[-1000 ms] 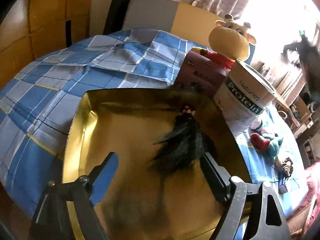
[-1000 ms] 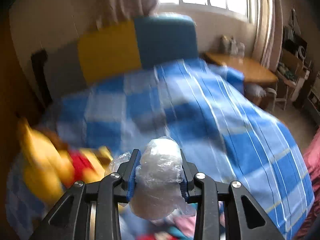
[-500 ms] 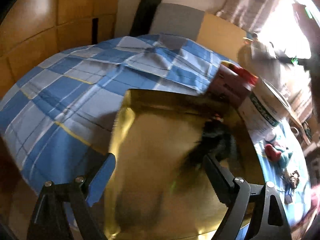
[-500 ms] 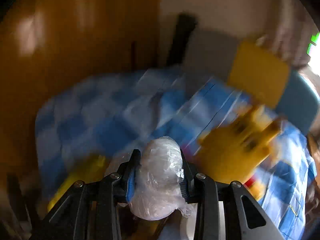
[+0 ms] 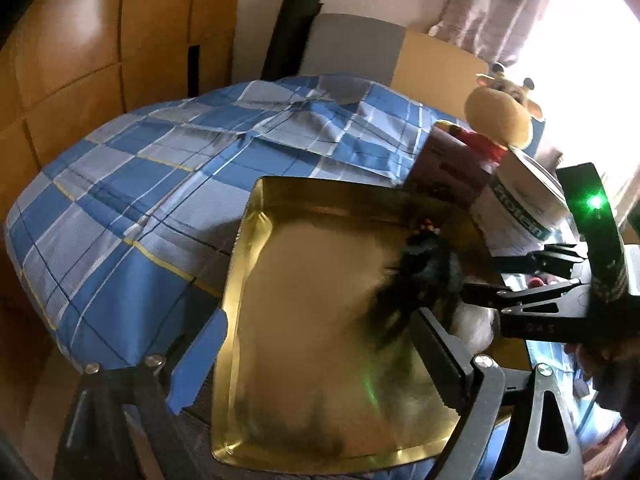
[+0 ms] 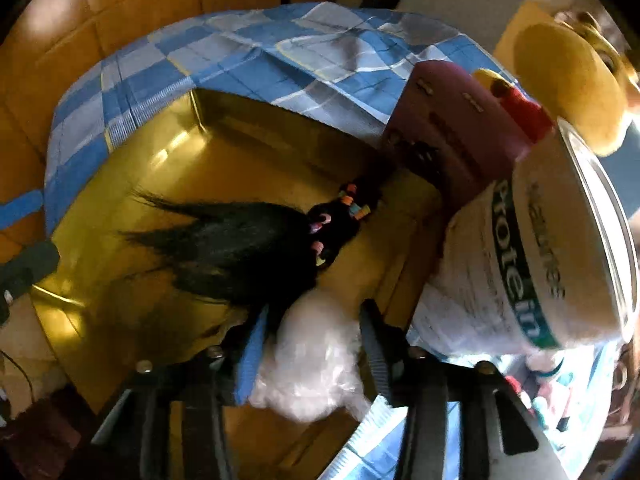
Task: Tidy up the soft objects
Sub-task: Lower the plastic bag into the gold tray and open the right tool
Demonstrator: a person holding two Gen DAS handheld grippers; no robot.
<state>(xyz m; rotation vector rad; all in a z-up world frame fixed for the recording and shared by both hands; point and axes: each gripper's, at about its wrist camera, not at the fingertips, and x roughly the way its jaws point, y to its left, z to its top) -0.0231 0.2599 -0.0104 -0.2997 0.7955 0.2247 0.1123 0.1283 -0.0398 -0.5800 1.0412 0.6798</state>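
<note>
A bed under a blue, grey and white checked cover [image 5: 168,184] stands against glossy orange-brown wooden wall panels [image 5: 92,40], with a grey and yellow padded headboard [image 5: 360,52] behind it and a pale curtain [image 5: 492,8] beside a glaring bright window [image 5: 592,32].

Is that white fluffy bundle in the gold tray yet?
In: the plastic-wrapped white bundle sits over the gold tray, between the right gripper's opening jaws.

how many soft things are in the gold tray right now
2: a black hair tuft with coloured beads lies mid-tray, and a white plastic-wrapped bundle sits beside it between the opening right gripper jaws. Others may be hidden.
</note>
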